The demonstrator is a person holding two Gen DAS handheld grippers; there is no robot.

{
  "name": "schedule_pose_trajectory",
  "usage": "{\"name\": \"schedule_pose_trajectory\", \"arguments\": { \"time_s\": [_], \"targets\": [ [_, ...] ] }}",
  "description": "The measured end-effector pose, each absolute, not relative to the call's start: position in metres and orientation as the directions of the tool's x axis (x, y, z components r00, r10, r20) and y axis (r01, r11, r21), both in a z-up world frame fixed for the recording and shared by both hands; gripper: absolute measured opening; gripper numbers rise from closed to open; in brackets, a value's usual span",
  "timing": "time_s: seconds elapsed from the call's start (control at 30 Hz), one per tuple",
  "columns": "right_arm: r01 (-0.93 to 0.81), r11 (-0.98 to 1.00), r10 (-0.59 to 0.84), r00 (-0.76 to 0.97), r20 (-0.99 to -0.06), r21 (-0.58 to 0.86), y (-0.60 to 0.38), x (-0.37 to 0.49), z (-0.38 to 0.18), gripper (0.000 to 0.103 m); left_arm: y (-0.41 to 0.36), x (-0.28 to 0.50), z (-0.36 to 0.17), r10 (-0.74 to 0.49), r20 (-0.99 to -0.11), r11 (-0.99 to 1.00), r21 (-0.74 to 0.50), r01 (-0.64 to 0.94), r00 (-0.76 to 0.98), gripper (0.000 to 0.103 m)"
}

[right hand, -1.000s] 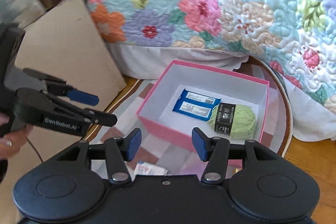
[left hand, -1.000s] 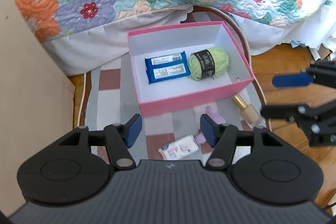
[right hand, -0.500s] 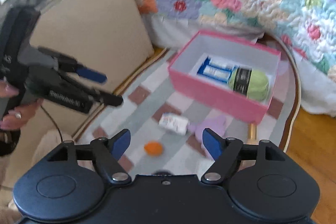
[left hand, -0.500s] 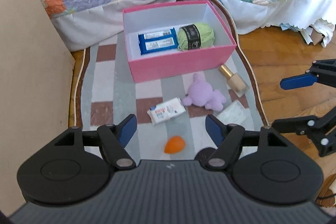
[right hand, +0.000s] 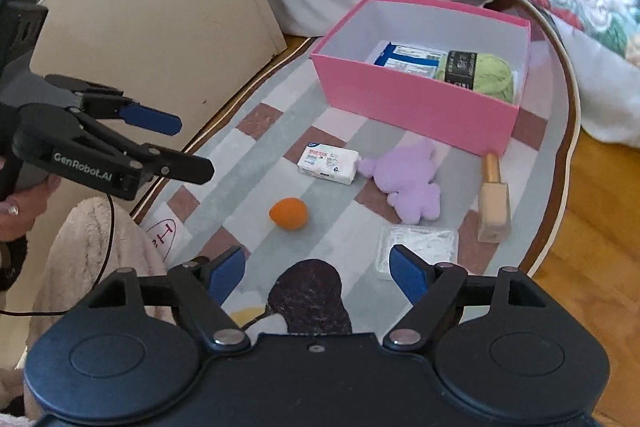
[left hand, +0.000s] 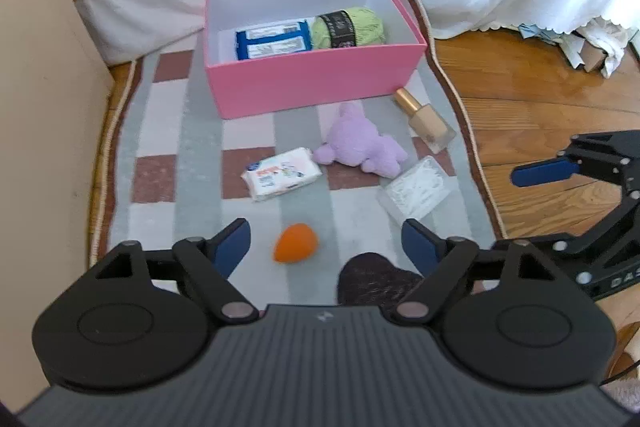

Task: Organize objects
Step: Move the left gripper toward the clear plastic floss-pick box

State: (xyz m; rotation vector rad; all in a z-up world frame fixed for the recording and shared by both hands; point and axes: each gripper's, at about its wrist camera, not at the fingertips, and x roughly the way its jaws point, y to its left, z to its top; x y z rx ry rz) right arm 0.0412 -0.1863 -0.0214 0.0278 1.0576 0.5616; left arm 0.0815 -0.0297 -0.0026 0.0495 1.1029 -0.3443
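Both tools empty, jaws opening. Lower left tool (left hand: 326, 247) over orange sponge (left hand: 295, 248), straddle squarely, clamp lightly, then carry to pink box (left hand: 316, 83).

left gripper (left hand: 326, 245): tilted steeply down, jaws opening, nothing between them | right gripper (right hand: 312, 267): tilted steeply down, jaws opening, nothing between them | each gripper shows at the edge of the other's view, jaws spread | hand (right hand: 18, 205): wrapped round left gripper's handle, pale fuzzy sleeve below it
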Motion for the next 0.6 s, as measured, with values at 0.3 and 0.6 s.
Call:
{"name": "schedule_pose_trajectory", "arguments": {
  "time_s": [0.3, 0.6],
  "targets": [
    [-0.44, 0.886, 0.371, 0.488, -0.79, 0.144, -0.187, 0.033, -0.066, 0.086, -0.054, 0.093, -0.041, -0.317, -0.853, 0.936, -0.21, 0.283, 0.415, 0.09],
    [-0.452, 0.892, 0.283, 0.577, -0.766, -0.011, -0.189, 0.039, -0.114, 0.086, -0.086, 0.117, -0.097, -0.354, -0.854, 0.929, -0.276, 0.244, 0.381, 0.091]
  ]
}}
